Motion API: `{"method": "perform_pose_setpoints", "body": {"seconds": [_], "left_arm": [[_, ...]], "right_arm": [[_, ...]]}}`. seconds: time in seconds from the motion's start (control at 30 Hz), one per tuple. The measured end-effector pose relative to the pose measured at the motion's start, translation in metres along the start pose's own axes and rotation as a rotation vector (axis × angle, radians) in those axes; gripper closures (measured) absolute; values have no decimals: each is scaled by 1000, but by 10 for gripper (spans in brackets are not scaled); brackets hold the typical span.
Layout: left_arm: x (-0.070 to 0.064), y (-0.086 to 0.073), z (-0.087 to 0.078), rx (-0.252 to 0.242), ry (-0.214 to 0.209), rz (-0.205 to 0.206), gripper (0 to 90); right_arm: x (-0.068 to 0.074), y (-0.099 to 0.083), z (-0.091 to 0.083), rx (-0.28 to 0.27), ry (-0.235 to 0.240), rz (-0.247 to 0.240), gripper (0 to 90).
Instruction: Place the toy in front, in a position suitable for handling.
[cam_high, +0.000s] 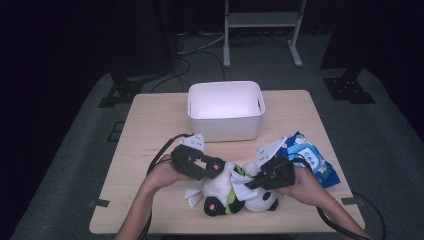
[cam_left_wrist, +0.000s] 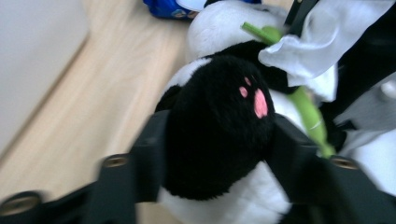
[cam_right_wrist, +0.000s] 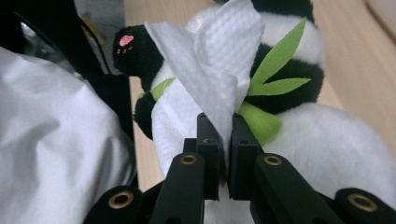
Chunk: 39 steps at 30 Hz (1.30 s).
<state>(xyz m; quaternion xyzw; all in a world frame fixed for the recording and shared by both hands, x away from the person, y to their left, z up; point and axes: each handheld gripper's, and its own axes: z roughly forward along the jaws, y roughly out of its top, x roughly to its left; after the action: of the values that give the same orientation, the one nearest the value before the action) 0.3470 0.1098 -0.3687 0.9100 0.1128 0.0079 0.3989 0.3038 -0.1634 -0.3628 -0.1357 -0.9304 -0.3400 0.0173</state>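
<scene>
Two grippers work one black-and-white plush panda (cam_high: 240, 192) lying near the white plastic bin (cam_high: 225, 110): left gripper (cam_left_wrist: 217, 140) clamps its black paw, right gripper (cam_right_wrist: 224, 154) pinches a white tissue (cam_right_wrist: 224, 70) draped directly over its belly.

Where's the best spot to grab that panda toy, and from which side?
Probably a limb. The left gripper already clamps the panda by a black paw, coming from the toy's left: the paw is narrow, sticks out and squashes, so the jaws fit around it. The round white body looks too wide.
</scene>
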Motion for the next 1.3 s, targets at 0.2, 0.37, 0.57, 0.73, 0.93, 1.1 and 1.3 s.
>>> {"method": "perform_pose_setpoints", "body": {"seconds": [0.2,0.37,0.57,0.73,0.93,1.1,1.3], "left_arm": [[7,10,-1,1,16,58,577],[14,28,-8,34,49,138,577],[27,34,-29,22,119,223,580],[26,20,-31,-8,103,230,580],[25,8,-31,-27,96,192,573],[22,-4,-30,-35,85,145,510],[20,-17,-34,-98,14,46,436]], "right_arm": [[-16,20,-8,-72,-34,9,848],[-33,46,-6,-74,-51,13,849],[-54,61,-12,-81,-112,29,849],[-70,37,-13,-36,-145,103,848],[-81,11,-12,-30,-153,166,853],[-65,10,-6,-8,-133,125,856],[-50,8,-3,-4,-124,105,860]]}}
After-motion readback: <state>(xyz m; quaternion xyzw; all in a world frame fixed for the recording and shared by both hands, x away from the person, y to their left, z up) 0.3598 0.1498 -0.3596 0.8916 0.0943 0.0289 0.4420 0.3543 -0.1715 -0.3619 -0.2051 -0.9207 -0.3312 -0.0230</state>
